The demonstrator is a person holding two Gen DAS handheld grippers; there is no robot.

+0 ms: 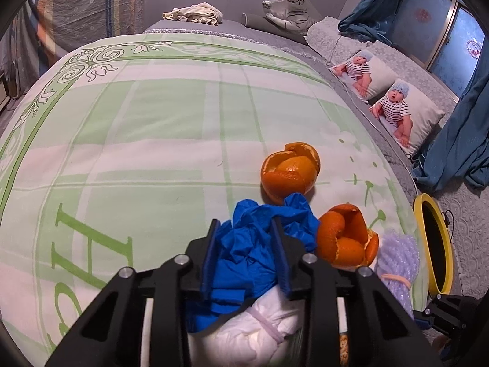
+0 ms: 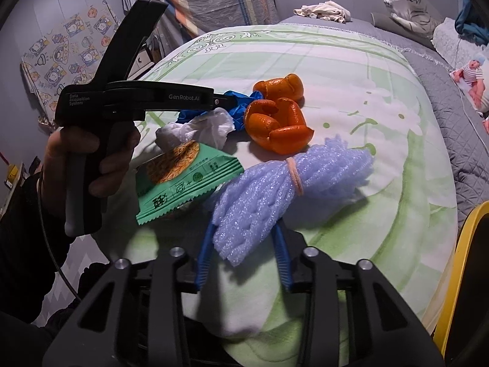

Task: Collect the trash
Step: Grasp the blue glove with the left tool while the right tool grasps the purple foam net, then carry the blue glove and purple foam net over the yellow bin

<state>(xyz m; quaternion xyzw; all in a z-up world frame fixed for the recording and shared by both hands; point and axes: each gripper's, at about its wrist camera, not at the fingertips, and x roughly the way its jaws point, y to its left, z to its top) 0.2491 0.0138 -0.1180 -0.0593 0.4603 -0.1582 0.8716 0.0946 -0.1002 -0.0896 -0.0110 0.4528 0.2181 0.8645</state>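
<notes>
A crumpled blue glove (image 1: 259, 241) lies on the green-and-white quilt (image 1: 137, 140). My left gripper (image 1: 245, 223) is shut on it, one pad pressing each side. Under the glove sits a white wad tied with a band (image 1: 259, 330). Two orange peels (image 1: 288, 172) (image 1: 345, 238) lie just beyond and to the right. In the right wrist view, my right gripper (image 2: 243, 229) is shut on the near end of a purple foam bundle (image 2: 275, 177) bound with a pink band. A green snack wrapper (image 2: 183, 180) lies to its left, below the left gripper (image 2: 226, 101), which a hand holds.
A yellow-rimmed black bin (image 1: 434, 244) stands off the bed's right edge, close to the foam bundle. Printed pillows (image 1: 397, 113), a toy tiger (image 1: 287, 6) and a rumpled cloth (image 1: 192, 13) lie at the bed's far side. Blue curtains (image 1: 458, 140) hang on the right.
</notes>
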